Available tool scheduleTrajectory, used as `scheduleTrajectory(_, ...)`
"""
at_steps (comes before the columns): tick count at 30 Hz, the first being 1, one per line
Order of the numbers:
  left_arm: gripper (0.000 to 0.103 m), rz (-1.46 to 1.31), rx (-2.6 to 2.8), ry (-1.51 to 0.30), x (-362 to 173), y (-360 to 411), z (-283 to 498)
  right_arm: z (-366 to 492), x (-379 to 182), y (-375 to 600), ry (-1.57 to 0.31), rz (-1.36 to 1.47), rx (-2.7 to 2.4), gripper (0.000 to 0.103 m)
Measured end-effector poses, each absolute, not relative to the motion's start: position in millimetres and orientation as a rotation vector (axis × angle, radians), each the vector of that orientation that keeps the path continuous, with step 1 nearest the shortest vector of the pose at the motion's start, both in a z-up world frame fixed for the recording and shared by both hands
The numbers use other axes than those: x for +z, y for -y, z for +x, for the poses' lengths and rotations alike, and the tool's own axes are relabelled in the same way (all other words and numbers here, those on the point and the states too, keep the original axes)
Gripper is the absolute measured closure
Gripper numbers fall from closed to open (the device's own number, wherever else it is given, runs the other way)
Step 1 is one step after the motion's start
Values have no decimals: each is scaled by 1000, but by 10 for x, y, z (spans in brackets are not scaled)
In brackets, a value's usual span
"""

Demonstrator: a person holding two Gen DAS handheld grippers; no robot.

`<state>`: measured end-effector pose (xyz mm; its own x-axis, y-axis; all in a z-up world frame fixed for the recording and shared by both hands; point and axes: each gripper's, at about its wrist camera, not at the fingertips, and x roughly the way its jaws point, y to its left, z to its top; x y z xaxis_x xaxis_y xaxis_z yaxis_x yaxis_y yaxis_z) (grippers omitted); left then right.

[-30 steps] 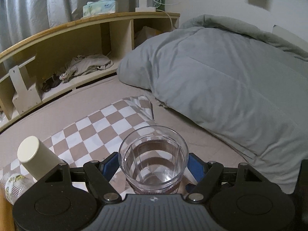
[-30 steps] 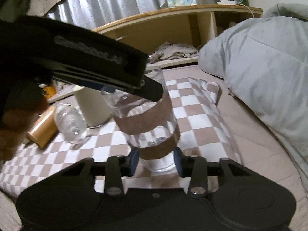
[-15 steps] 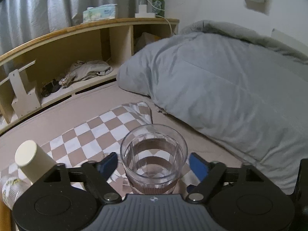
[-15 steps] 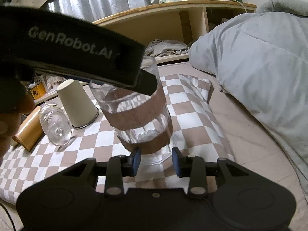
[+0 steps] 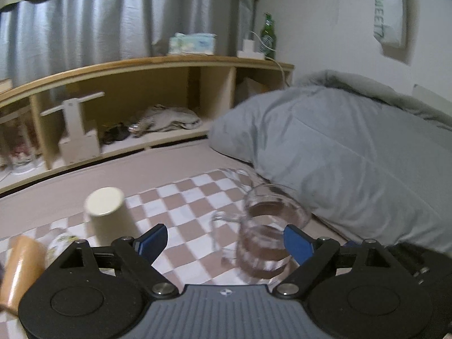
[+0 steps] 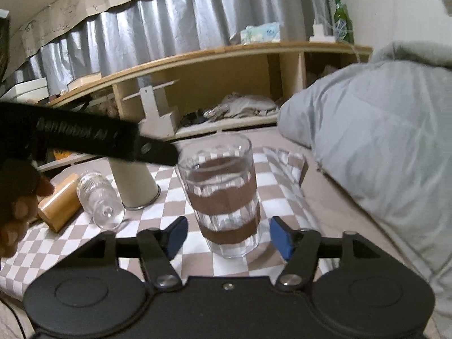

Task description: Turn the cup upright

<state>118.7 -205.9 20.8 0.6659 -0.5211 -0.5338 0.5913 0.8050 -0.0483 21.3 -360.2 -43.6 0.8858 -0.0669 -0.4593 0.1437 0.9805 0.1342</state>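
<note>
A clear glass cup (image 6: 223,195) stands upright on the brown-and-white checkered cloth (image 6: 279,175), mouth up. My right gripper (image 6: 228,238) is open, its blue pads on either side of the cup's base and apart from it. My left gripper (image 5: 226,240) is open; the same glass (image 5: 268,237) appears blurred at its right pad. The left gripper's black body (image 6: 90,138) crosses the right wrist view at the upper left, beside the cup's rim.
A cream paper cup (image 6: 135,183) stands upside down on the cloth. A small clear bottle (image 6: 100,197) and a wooden cylinder (image 6: 58,206) lie at the left. A grey duvet (image 6: 381,141) fills the right. A wooden shelf (image 6: 226,84) runs along the back.
Both grippers have opened and let go of the glass, which now stands upright on the cloth. The left gripper has swung left and lifted away, so the glass sits at its right pad.
</note>
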Motion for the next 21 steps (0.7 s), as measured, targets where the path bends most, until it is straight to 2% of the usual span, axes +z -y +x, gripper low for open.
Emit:
scheduleTrajectory(2,6,128,-607,-545,226,1931,1128,151,-348,3539,-449,134,-134,29)
scheduleTrajectory(7,1,117,-573,-518,273,1655,980,-37,-184,3472,-429,117,-166,22)
scheduleTrajectory(14,0,115,-549,-470,298,1358,703,-290,-7,3347,-402,68,-215,12)
scheduleTrajectory(16,0,112,-537,-459,295,1266,627,-342,23,3307,-401,60,-214,5)
scheduleTrajectory(21,0,126,-487,-423,216,1055,426,-491,42,3193,-392,41,-218,0)
